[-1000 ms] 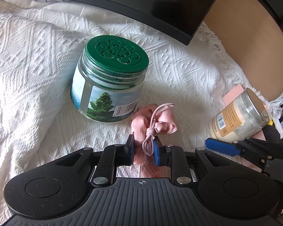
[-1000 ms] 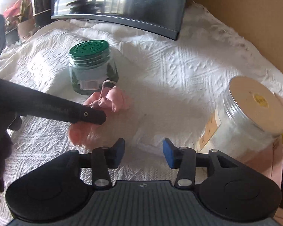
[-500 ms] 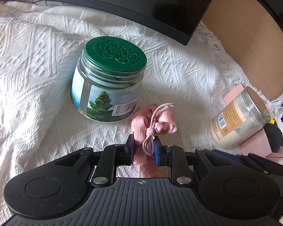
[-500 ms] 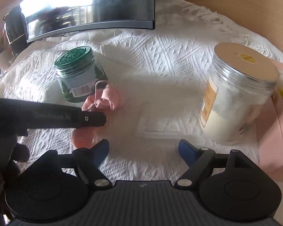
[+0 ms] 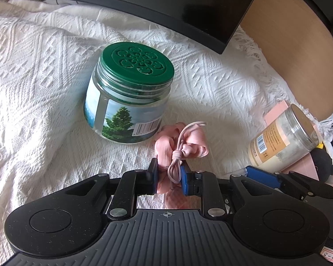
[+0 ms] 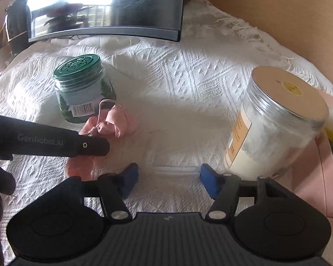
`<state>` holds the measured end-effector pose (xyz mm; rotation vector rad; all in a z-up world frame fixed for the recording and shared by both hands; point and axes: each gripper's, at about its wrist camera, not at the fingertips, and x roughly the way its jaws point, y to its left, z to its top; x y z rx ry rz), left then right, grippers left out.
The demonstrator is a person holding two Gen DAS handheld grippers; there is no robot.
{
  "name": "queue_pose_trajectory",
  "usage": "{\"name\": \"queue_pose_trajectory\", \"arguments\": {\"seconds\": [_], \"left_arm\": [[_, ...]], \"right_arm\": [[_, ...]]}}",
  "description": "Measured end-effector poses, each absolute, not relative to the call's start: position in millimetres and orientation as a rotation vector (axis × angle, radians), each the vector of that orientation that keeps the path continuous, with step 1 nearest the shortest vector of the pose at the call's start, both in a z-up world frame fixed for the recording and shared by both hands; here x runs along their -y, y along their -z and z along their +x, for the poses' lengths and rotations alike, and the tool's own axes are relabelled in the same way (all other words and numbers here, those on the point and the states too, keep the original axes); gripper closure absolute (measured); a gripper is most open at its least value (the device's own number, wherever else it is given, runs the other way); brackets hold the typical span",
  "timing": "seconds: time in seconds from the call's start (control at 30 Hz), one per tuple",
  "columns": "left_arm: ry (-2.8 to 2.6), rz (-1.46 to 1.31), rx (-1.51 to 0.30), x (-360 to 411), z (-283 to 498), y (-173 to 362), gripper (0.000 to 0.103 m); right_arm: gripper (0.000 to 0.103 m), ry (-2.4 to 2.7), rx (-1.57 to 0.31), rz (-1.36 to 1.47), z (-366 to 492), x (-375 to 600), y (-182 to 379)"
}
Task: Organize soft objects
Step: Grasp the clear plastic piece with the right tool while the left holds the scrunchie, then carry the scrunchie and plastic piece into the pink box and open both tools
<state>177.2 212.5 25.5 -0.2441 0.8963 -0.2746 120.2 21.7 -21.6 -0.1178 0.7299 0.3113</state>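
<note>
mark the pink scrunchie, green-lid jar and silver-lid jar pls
pink scrunchie (image 5: 192,147), left wrist view, on its gathered fabric.
green-lid jar (image 5: 137,63), left wrist view, on the lid's centre.
silver-lid jar (image 6: 286,90), right wrist view, on the lid top.

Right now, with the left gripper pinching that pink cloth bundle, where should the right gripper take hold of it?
Probably the free puffed end of the pink cloth bundle, past the elastic cord that cinches its middle. The left gripper already clamps the near end. That puffed end faces the open cloth away from the green-lidded jar, so the right gripper, jaws apart and empty, can come in from that side.

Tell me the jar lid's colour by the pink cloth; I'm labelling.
Dark green lid, clearest in the left wrist view.
</note>
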Motion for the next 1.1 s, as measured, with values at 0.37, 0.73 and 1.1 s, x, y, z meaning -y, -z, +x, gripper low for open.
{"name": "queue_pose_trajectory", "arguments": {"seconds": [0.37, 0.73, 1.1], "left_arm": [[0.244, -0.210, -0.920, -203.8, 183.6, -28.5, 0.080], [0.262, -0.105, -0.753, -177.3, 172.7, -104.3, 0.083], [0.541, -0.016, -0.617, -57.5, 174.1, -189.7, 0.083]], "right_arm": [[0.041, -0.370, -0.734, -0.130, 115.4, -17.3, 16.6], [0.041, -0.388, -0.461, -0.169, 77.4, 14.0, -56.6], [0.041, -0.163, -0.212, -0.090, 51.1, 130.1, -139.6]]}}
